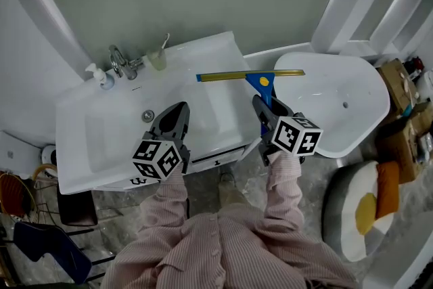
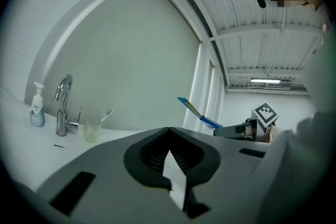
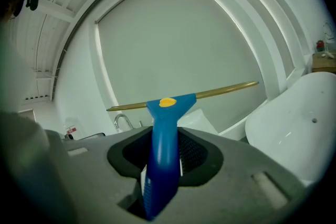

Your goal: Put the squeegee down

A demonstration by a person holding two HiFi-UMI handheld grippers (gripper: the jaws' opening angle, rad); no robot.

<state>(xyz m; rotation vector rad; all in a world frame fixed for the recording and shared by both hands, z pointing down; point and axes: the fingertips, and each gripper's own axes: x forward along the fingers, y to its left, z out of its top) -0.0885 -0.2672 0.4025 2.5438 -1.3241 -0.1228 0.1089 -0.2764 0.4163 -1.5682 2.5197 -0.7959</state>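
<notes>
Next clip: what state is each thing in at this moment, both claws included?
squeegee: held by its blue handle, in the air, not yet put down.
right claw: shut on the squeegee.
left claw: jaws slightly apart, nothing between them.
faucet: no water running.
soap bottle: upright.
cup: upright, toothbrush in it.

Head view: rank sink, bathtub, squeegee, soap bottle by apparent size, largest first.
1. sink
2. bathtub
3. squeegee
4. soap bottle
This is by look only. The sink may gain on the bathtub by being nearer the camera.
</notes>
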